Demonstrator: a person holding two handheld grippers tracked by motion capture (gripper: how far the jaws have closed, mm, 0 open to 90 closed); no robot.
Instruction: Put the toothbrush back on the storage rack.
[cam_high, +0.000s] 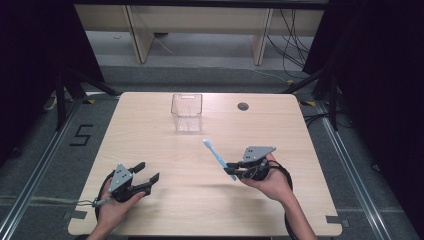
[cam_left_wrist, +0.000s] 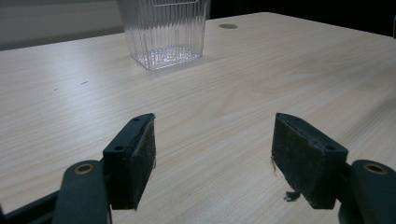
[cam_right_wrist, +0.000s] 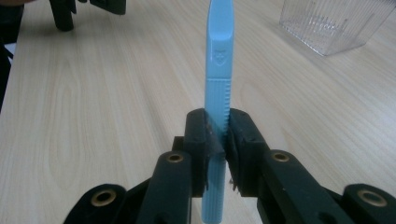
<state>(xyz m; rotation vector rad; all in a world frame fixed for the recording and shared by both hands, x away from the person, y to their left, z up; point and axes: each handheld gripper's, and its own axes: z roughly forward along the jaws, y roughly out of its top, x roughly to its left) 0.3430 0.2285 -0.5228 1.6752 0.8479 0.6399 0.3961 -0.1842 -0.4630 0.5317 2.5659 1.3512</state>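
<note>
The pale wooden table with rounded corners (cam_high: 200, 200) carries little: a clear ribbed plastic container, square and open at the top (cam_high: 187, 112), stands upright toward the far edge, a little left of the middle, and a small round grey cable port (cam_high: 243, 106) sits in the top to its right.

The person's forearms come in from the near edge. The right hand (cam_high: 272, 181) is held over the near right part of the table, wrist bent slightly inward, with its palm cupping the gripper body from below and the grey three-cornered plate facing up. The right gripper (cam_high: 231, 169) points left and away, toward the middle of the table. Its black jaws are clamped on the ribbed handle of a light blue plastic toothbrush (cam_high: 216, 155); in the right gripper view the handle (cam_right_wrist: 217, 102) runs straight out between the two pads, pressed from both sides. The brush is off the table, slanting away and to the left with its head end farthest from the hand, well short of the container.

The left hand (cam_high: 116, 202) rests low at the near left corner, wrapped around its gripper from beneath. The left gripper (cam_high: 146, 174) points right and slightly away, and its jaws stand wide apart with bare tabletop between the pads (cam_left_wrist: 140, 158).
</note>
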